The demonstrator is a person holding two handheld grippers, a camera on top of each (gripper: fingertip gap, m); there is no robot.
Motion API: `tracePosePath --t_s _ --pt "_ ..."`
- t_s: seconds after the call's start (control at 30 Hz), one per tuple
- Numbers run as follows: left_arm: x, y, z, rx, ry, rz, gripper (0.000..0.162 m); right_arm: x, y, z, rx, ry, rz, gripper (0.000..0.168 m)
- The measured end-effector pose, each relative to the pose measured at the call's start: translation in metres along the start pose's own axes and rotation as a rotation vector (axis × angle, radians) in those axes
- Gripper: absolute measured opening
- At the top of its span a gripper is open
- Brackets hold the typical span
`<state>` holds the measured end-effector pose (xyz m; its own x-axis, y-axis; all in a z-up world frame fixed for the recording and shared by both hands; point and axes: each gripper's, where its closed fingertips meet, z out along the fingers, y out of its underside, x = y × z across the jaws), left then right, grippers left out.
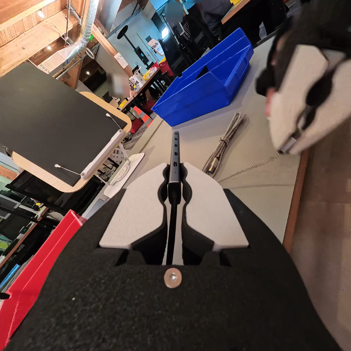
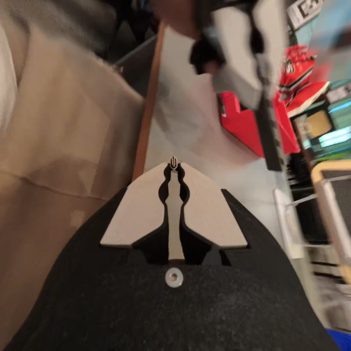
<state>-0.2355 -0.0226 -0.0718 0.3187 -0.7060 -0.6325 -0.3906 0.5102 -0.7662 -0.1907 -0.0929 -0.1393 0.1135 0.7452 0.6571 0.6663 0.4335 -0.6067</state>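
Note:
My left gripper (image 1: pixel 175 168) is shut on a slim dark grey hub (image 1: pixel 175 150) that has several ports along its edge. The hub points forward over the grey table (image 1: pixel 256 199), and its black cord (image 1: pixel 171 228) runs back between the fingers. My right gripper (image 2: pixel 173 168) is shut on a small metal cable plug (image 2: pixel 173 161). In the left wrist view the right gripper (image 1: pixel 292 144) is blurred at the upper right, apart from the hub. A braided cable (image 1: pixel 224 146) lies bundled on the table, with one strand running toward it. In the right wrist view the left gripper (image 2: pixel 260 95) holds the hub (image 2: pixel 269 136).
A blue bin (image 1: pixel 205 85) stands on the table beyond the hub. A red bin (image 1: pixel 38 266) is at the near left. A black board on a white stand (image 1: pixel 57 123) rises at the left. The table's wooden edge (image 2: pixel 150 98) borders a person's beige clothing (image 2: pixel 57 133).

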Motion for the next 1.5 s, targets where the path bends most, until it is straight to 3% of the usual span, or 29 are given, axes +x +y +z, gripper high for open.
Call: tracePosePath --t_s 0.1,0.2,0.27,0.4,0.47,0.6,0.73,0.87,0.93,1.1,1.2,1.33,1.5 --pt "-0.004 -0.002 0.001 0.007 -0.016 -0.007 0.009 0.068 -0.007 -0.029 0.148 0.002 0.378 0.006" --pt "-0.008 -0.002 0.003 0.005 -0.034 -0.021 0.009 0.132 -0.007 -0.064 0.293 -0.154 0.710 0.006" --pt "-0.011 -0.003 0.005 0.016 -0.038 -0.039 0.009 0.151 -0.008 -0.087 0.260 -0.378 0.780 0.006" --pt "-0.014 -0.003 0.008 0.020 -0.044 -0.061 0.009 0.188 0.006 -0.104 0.037 -0.535 0.589 0.006" --pt "-0.016 -0.001 0.009 0.013 -0.050 -0.061 0.009 0.197 0.013 -0.093 -0.054 -0.658 0.609 0.006" --pt "-0.021 0.005 0.010 -0.015 -0.069 -0.069 0.009 0.179 0.063 -0.028 -0.329 -0.764 0.622 0.006" --pt "-0.027 0.015 0.006 -0.062 -0.096 -0.069 0.009 0.148 0.086 0.034 -0.340 -0.803 0.678 0.006" --pt "-0.032 0.020 0.000 -0.078 -0.113 -0.074 0.009 0.141 0.133 0.089 -0.430 -0.589 0.680 0.018" --pt "-0.034 0.023 -0.003 -0.086 -0.122 -0.074 0.010 0.144 0.136 0.099 -0.400 -0.499 0.736 0.021" --pt "-0.038 0.033 -0.007 -0.136 -0.139 -0.075 0.010 0.171 0.126 0.081 -0.305 -0.035 1.002 0.025" --pt "-0.035 0.040 -0.005 -0.163 -0.135 -0.055 0.010 0.145 0.141 0.072 -0.381 0.192 1.202 0.040" --pt "-0.032 0.040 0.000 -0.162 -0.118 -0.015 0.009 0.134 0.151 0.072 -0.558 0.381 1.088 0.031" --pt "-0.033 0.036 0.007 -0.134 -0.112 -0.012 0.009 0.128 0.169 0.082 -0.721 0.396 1.079 0.005"
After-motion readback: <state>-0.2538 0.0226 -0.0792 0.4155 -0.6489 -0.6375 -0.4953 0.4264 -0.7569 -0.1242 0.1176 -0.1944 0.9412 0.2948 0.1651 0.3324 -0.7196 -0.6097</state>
